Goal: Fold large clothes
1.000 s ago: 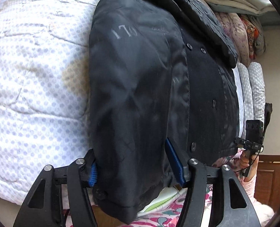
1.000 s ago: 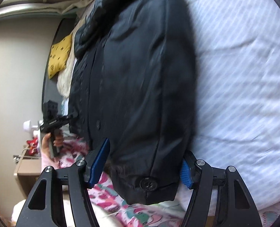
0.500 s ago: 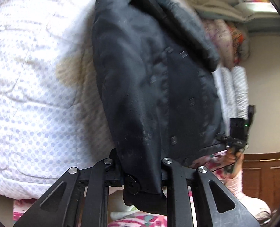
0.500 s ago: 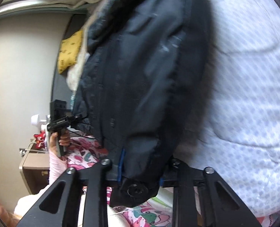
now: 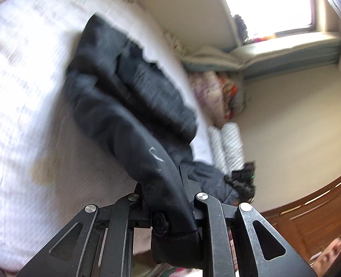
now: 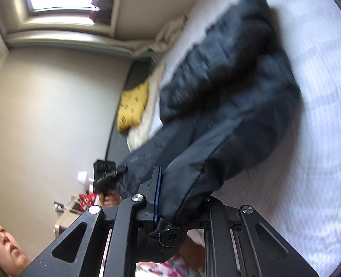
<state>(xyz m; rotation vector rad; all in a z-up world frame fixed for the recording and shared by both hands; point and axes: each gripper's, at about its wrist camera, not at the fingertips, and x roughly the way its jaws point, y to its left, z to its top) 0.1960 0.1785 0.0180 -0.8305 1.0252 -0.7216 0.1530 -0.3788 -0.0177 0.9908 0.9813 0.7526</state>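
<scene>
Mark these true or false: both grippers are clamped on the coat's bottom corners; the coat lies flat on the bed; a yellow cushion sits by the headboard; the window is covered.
1. Left gripper and right gripper are shut on the black coat: true.
2. Coat lies flat on the white bed: false, its near end hangs lifted.
3. Yellow cushion beside the headboard: true.
4. Window covered: false, daylight shows.

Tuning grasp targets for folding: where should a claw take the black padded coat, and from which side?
At the buttoned hem corners of the black padded coat, coming from the bed's near edge: both corners overhang there, and the left claw and right claw already clamp them.
</scene>
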